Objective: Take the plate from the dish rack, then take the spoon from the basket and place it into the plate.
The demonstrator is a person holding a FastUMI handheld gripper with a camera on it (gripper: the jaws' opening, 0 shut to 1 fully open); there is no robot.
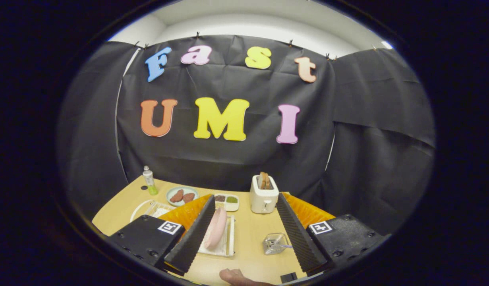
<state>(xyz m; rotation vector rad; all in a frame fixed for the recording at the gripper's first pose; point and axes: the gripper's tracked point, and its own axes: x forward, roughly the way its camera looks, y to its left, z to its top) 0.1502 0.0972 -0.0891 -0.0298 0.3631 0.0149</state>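
- The gripper is held wide open, with nothing gripped.
- The plate is stood on edge in the rack, just beside the left finger.
- The spoon is seen in the basket, by the right finger.

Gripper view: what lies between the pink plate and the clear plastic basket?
Only bare wooden table separates pink plate and clear basket; open gripper hovers above.

Hand-held gripper fingers wide apart above plate in dish rack
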